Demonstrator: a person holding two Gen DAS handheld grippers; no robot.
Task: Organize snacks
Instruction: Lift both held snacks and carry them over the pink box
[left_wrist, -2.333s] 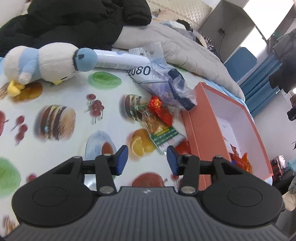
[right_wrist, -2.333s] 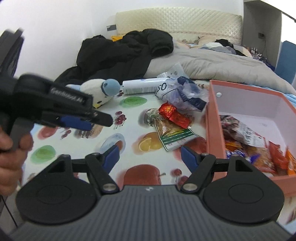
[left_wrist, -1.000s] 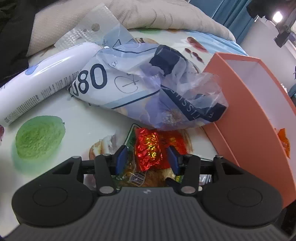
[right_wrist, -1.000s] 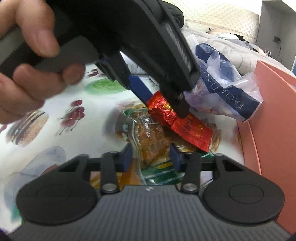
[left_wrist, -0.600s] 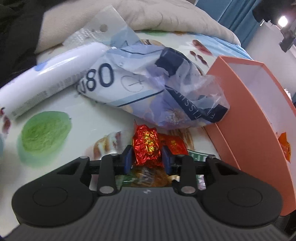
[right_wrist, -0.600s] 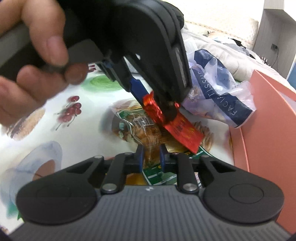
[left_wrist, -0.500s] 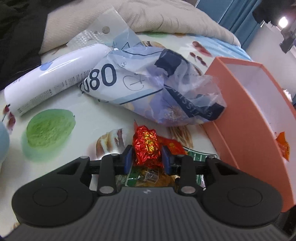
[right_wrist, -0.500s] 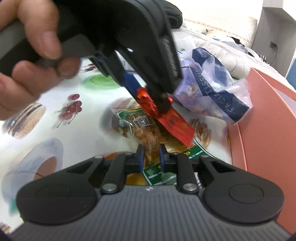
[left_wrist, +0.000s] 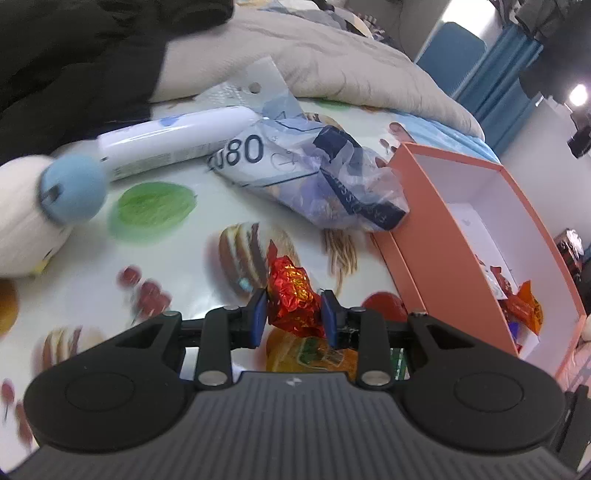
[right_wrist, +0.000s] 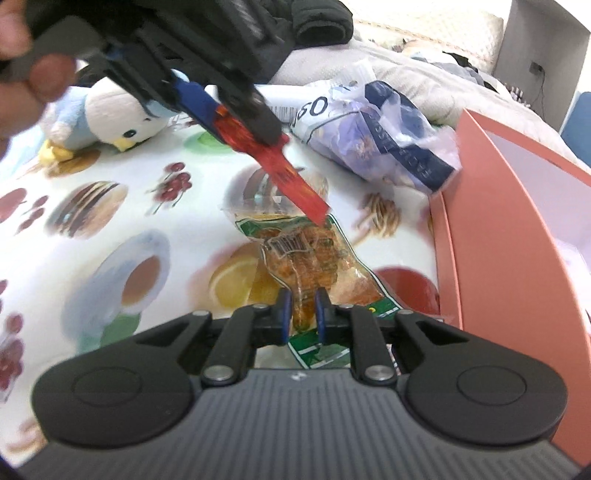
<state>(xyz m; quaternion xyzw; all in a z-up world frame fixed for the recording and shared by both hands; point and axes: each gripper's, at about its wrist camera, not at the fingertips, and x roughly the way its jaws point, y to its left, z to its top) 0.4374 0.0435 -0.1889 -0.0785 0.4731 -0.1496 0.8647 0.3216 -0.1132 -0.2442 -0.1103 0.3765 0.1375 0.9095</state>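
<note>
We see a table (right_wrist: 110, 236) with an open box (left_wrist: 417, 236) standing at its right edge, some snack packets (left_wrist: 517, 306) lying inside it at the near end. Just left of the box's far corner lies a crumpled plastic bag (left_wrist: 332, 181), with a tube (left_wrist: 173, 144) lying behind it to the left and a plush toy (right_wrist: 110, 114) further left, bedding (left_wrist: 332, 55) piled beyond them all. Nearer to us, a clear snack pack (right_wrist: 314, 258) rests on the table just left of the box, and a foil packet (right_wrist: 291, 177) hangs in the air above its far end, clear of the table.
</note>
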